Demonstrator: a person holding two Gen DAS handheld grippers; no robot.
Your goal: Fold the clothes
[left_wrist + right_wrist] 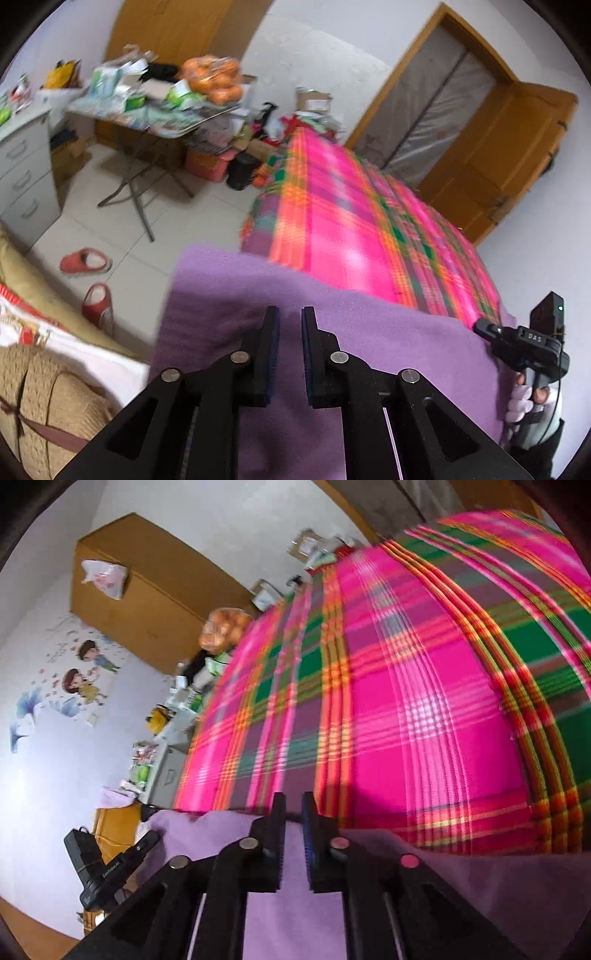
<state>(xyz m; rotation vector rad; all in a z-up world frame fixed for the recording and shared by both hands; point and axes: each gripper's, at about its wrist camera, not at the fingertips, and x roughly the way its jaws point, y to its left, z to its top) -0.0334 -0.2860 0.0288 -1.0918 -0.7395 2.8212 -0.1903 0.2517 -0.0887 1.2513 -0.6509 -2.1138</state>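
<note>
Left gripper (290, 317), bottom centre of left wrist view, is clamped on purple fleece garment (388, 343) w/ jaws nearly together. Right gripper (293, 803), bottom centre of right view, pinches the same cloth likewise. Garment spans lower frame, stretched btwn both, over near edge of pink plaid bedspread (351, 221). Red slippers (86, 260) on floor, left.
</note>
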